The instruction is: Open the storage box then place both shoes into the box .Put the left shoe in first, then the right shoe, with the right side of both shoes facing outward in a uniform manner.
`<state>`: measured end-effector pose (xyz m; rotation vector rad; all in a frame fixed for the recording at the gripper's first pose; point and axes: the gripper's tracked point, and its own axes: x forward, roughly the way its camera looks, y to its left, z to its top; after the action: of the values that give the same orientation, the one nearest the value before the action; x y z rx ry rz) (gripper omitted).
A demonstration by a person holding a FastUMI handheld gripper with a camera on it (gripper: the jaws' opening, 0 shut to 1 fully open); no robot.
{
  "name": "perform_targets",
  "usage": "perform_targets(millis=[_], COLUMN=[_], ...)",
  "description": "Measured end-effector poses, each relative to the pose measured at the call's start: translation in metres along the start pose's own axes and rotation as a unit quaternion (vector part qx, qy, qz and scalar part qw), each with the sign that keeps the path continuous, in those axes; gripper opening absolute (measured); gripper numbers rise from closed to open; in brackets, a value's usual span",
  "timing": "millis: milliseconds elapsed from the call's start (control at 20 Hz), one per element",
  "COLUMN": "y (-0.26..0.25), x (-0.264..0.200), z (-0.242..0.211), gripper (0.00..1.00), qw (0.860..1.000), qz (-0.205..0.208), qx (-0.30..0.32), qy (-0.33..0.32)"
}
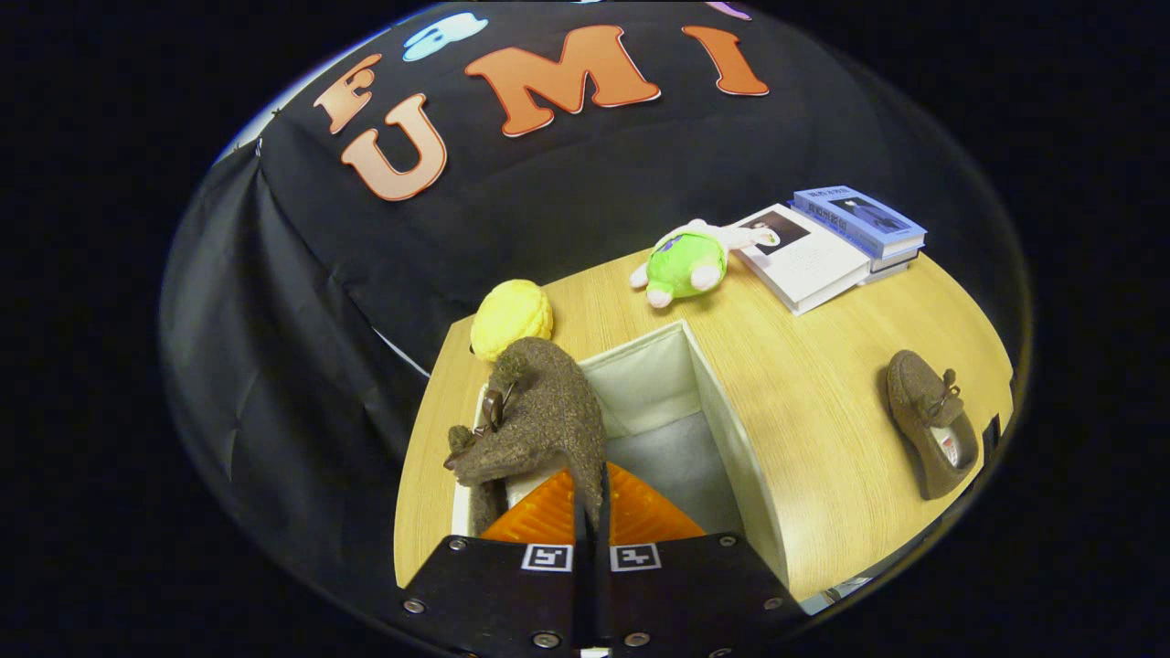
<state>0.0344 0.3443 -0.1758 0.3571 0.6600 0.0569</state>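
Note:
My gripper (590, 512) is shut on a brown felt shoe (539, 411), pinching its collar edge between both fingers. The shoe hangs toe away from me over the near left part of the open white storage box (731, 429), whose pale fabric inside shows beyond the fingers. The box's lid cannot be seen. A second brown shoe (930, 422) with a lace bow lies on the wooden table (823, 384) to the right of the box, opening toward me.
A yellow plush ball (512, 317) sits just beyond the box's far left corner. A green and white plush toy (687, 263) lies behind the box. Stacked books (832, 242) rest at the table's far right.

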Motion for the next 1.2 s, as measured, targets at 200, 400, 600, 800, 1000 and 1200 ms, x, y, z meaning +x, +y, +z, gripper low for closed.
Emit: perform_targets(millis=[200,400,600,800,1000,1200], y=[0.005,0.012,0.007,0.010,0.008,-0.010], x=[0.010,0.019,0.013,0.012,0.002,-0.014], z=[-0.014,-0.032,-0.044,-0.031,-0.012,0.013], gripper=[0.01,0.04,0.51,0.99,0.99,0.99], qw=[1.000,1.000,0.998,0.999,0.999,0.999], qz=[0.001,0.001,-0.013,0.002,0.014,0.014], qx=[0.003,-0.002,-0.023,-0.018,-0.028,-0.043], qy=[0.011,0.028,0.052,0.030,0.011,-0.019])
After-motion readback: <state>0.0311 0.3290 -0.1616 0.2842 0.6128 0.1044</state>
